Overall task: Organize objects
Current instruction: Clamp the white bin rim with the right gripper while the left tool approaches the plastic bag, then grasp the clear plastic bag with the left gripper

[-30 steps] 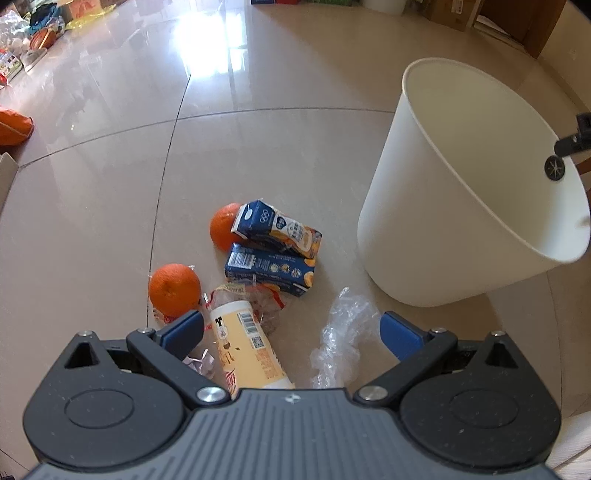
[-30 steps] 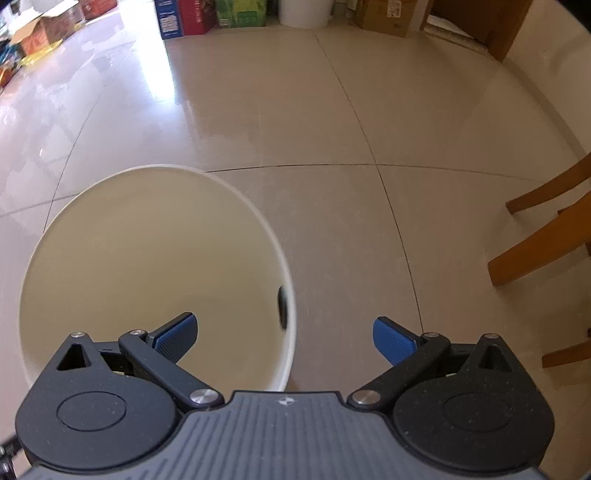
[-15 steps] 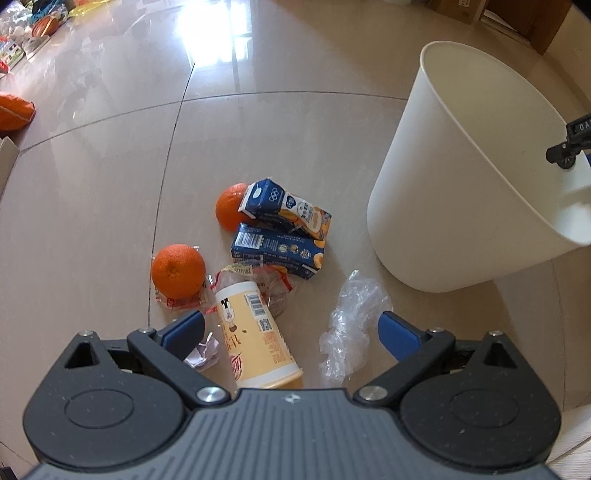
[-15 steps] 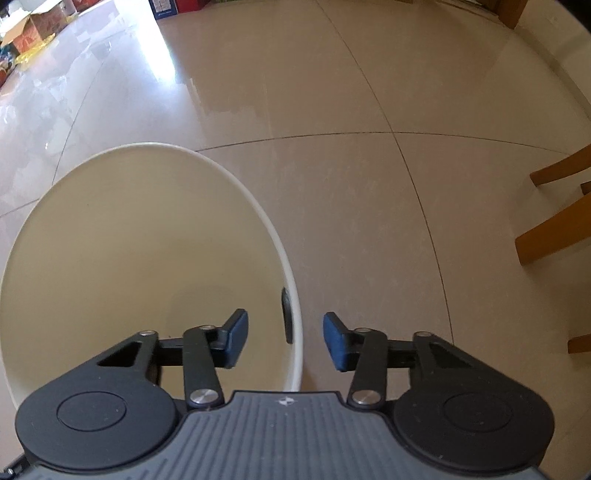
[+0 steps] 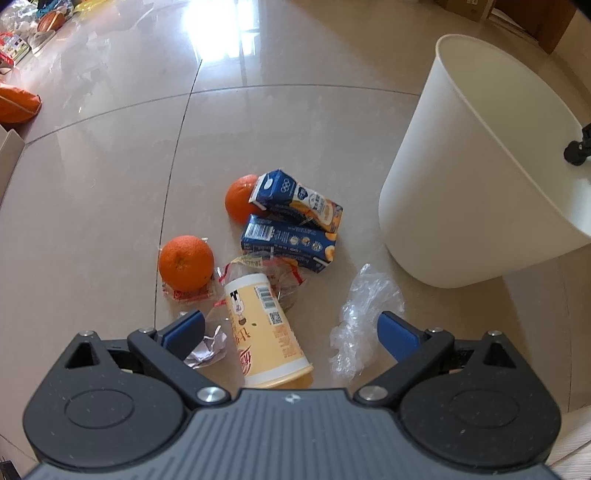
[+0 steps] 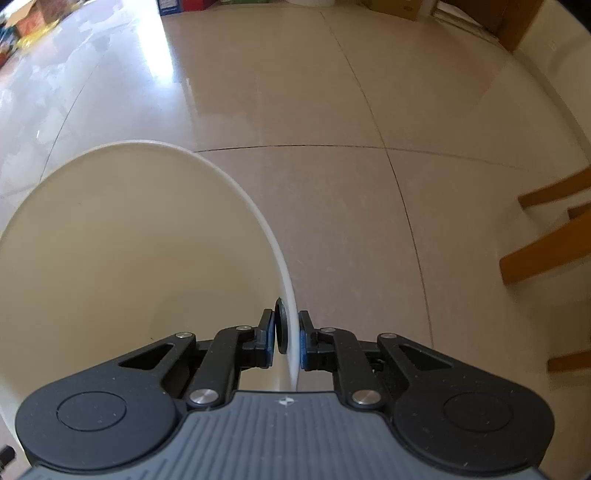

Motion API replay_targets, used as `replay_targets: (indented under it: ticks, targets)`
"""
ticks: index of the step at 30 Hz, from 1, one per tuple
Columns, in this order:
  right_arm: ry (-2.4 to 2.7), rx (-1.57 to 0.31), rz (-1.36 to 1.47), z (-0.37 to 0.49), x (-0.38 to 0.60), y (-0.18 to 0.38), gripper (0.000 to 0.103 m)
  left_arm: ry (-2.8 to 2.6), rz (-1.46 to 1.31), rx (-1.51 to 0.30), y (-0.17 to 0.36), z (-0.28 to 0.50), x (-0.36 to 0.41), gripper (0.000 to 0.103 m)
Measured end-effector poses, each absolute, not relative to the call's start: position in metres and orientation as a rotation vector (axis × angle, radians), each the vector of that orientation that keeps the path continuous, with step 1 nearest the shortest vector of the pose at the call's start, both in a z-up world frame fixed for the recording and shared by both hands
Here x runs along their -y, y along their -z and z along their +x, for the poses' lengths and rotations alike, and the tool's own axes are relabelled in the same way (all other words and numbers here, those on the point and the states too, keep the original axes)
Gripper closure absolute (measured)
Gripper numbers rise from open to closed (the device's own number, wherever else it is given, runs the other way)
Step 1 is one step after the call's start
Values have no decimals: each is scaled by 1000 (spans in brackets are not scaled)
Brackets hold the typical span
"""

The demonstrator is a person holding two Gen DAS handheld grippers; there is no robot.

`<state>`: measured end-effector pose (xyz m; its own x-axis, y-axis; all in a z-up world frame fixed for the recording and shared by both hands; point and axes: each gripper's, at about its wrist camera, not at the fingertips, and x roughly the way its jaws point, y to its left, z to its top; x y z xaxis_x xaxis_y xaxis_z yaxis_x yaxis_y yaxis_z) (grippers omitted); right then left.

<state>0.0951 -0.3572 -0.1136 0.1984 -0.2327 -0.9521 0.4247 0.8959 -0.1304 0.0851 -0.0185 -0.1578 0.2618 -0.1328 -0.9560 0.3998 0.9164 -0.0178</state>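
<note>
A white bin (image 5: pixel 476 173) stands on the tiled floor at the right; its inside shows in the right wrist view (image 6: pixel 122 258). My right gripper (image 6: pixel 286 341) is shut on the bin's rim. My left gripper (image 5: pixel 290 328) is open above a lying yellow cup (image 5: pixel 264 325). Beyond it lie two oranges (image 5: pixel 186 262) (image 5: pixel 238 197), two blue juice cartons (image 5: pixel 299 197) (image 5: pixel 288 242), a clear plastic bag (image 5: pixel 360 317), crumpled paper (image 5: pixel 208 349) and a wrapper (image 5: pixel 273 267).
Wooden chair legs (image 6: pixel 546 251) stand to the right of the bin. An orange bag (image 5: pixel 14 105) and assorted clutter (image 5: pixel 22 37) lie at the far left. Boxes (image 6: pixel 184 4) line the far wall.
My right gripper has closed from wide open onto the bin's rim. The left gripper has drawn back slightly, so the cup shows more fully; it stays open.
</note>
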Motion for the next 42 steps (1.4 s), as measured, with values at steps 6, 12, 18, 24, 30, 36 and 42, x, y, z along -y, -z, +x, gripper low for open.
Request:
replay_targets:
  ticks: [6, 12, 18, 24, 30, 36, 42]
  targets:
    - [470, -1306, 149, 106, 358, 109, 87, 396, 274, -1240, 165, 80, 14, 4]
    - [489, -1308, 79, 108, 346, 111, 84, 433, 311, -1220, 177, 75, 11, 4]
    - [503, -1311, 104, 107, 345, 108, 83, 546, 367, -1143, 203, 63, 37, 5]
    - [492, -1310, 95, 104, 343, 104, 84, 682, 380, -1139, 250, 53, 76, 13]
    - [489, -1320, 119, 107, 349, 102, 84, 643, 459, -1234, 303, 44, 93, 23]
    - [485, -1318, 124, 108, 353, 101, 85, 626, 447, -1263, 322, 50, 98, 29]
    - [473, -1313, 103, 107, 352, 103, 85, 647, 508, -1280, 332, 56, 105, 35]
